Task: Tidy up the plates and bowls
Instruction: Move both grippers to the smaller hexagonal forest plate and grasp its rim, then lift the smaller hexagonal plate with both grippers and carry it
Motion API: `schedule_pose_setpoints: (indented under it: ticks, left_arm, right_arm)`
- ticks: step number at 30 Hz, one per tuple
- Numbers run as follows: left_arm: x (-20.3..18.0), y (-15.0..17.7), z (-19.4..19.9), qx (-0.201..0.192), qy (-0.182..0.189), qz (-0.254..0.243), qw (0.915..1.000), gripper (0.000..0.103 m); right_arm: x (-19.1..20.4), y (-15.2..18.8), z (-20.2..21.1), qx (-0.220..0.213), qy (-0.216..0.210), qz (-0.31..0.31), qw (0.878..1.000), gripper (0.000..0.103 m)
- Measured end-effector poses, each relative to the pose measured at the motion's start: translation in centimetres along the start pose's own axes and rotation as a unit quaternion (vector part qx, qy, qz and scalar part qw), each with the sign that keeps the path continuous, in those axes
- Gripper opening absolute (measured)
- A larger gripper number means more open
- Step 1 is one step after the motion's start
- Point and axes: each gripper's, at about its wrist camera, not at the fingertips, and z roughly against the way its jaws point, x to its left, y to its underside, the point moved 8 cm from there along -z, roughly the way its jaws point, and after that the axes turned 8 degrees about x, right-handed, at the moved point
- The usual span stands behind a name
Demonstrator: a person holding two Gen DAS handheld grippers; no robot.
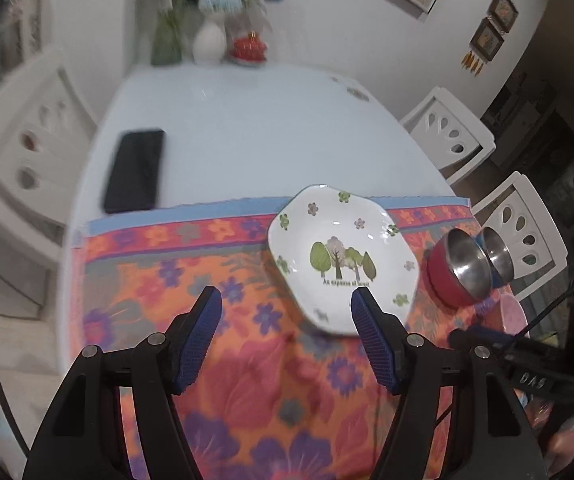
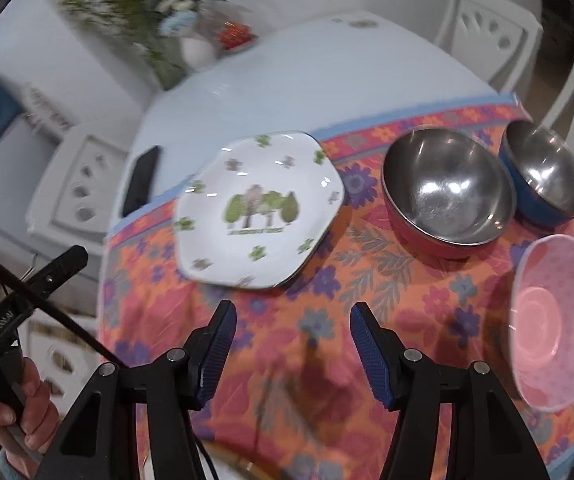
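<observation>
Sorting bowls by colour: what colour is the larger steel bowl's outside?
Red outside on the larger steel bowl; clearest in the right wrist view.

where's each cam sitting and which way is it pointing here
Left wrist: on the left gripper, looking down and forward over the white tree-print plate; its own open blue-padded fingers show, with part of the other gripper at right.
Right wrist: on the right gripper, angled down at the red bowl, blue bowl and pink bowl; open fingers, plus the person's hand on the other gripper.
Shared: plate, red and blue bowls, floral cloth, black phone.
</observation>
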Motion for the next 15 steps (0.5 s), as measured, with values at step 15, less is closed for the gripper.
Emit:
schedule_pose_setpoints:
  ticks: [15]
  left_arm:
    - [1.1,-3.0,-12.2,0.066,0.057,0.015,0.9961,0.047]
  right_arm:
    - [-2.2,-5.3,-8.3,0.019,0.01,-0.038,0.999,0.047]
